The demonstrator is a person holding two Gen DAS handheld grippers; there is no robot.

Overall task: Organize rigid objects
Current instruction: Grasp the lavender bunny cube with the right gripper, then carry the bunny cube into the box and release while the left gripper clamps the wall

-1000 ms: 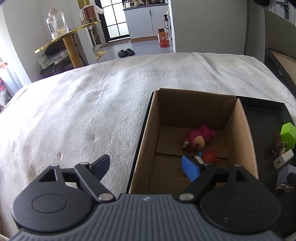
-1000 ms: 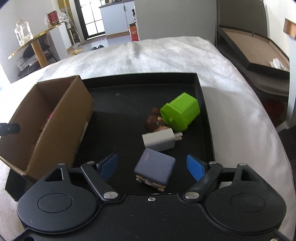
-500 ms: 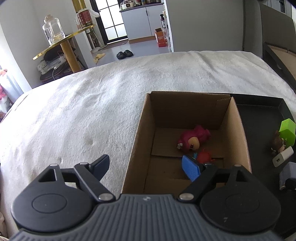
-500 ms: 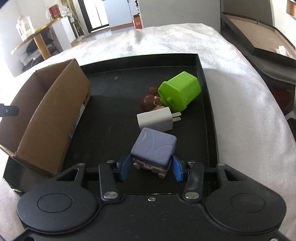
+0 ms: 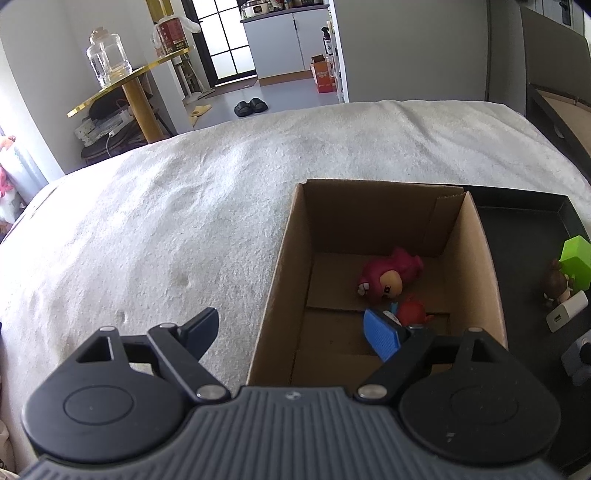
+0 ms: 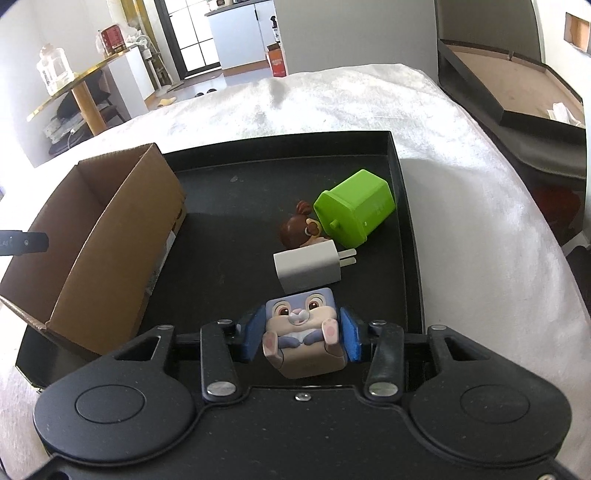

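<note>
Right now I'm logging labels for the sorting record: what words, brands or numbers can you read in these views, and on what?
"LAI": white letters on the dark finger tip at the left edge of the right wrist view; cut off, partly legible.
Red canister on the gold side table: label print too blurred to read.
Orange carton on the floor: print too small.
Sticker on the cardboard box: unreadable.
Bunny cube toy, white charger: no text visible.

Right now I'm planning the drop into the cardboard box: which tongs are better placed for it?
Right. The right tongs are shut on the rabbit cube, with the cardboard box just to their left. The left tongs hang open and empty.
</note>
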